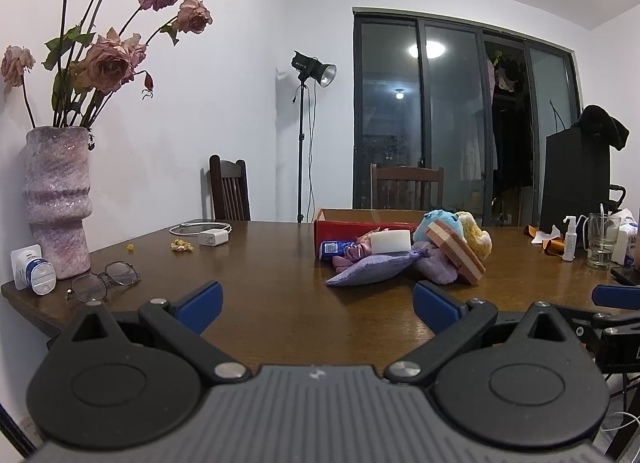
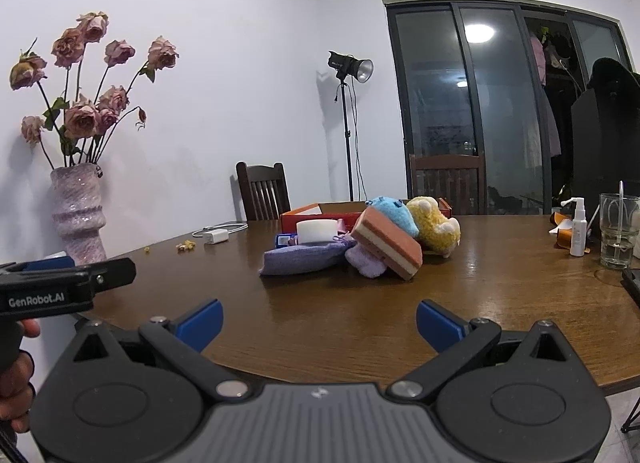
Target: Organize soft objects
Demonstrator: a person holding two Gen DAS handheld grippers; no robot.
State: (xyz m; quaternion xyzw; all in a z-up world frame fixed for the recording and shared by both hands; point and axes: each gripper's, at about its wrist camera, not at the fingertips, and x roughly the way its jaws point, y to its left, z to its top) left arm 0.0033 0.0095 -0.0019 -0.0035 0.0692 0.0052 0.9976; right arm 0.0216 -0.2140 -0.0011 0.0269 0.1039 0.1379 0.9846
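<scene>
Counter (image 1: 280, 263): brown wood, holding all items below.

Red box (image 1: 340, 228): open-topped, toward the far edge of the counter, behind the pile; its contents cannot be seen from either view.

Soft pile, mid-counter, in front of the box, all pieces touching:
- purple pouch (image 1: 368, 272), lying flat at the near side;
- white block (image 1: 391, 241), resting on the pouch;
- pink-and-cream sponge (image 1: 456, 253), tilted, leaning on a lilac cloth (image 1: 438, 269);
- blue plush (image 1: 440, 223) and yellow plush (image 1: 478, 237), side by side at the back;
- blue packet (image 1: 332, 249), at the left end against the box.

Vase (image 1: 58, 199): pink, at the counter's left edge by the wall, holding dried roses (image 1: 108, 59).

Glass (image 1: 602, 241): at the right edge, holding clear liquid and a straw; spray bottle (image 1: 570, 239) just beside it.

Left gripper (image 1: 318, 305): jaws spread wide, empty, above the near edge.

Right gripper (image 2: 320, 323): jaws spread wide, empty, above the near edge, well apart from the pile.
</scene>
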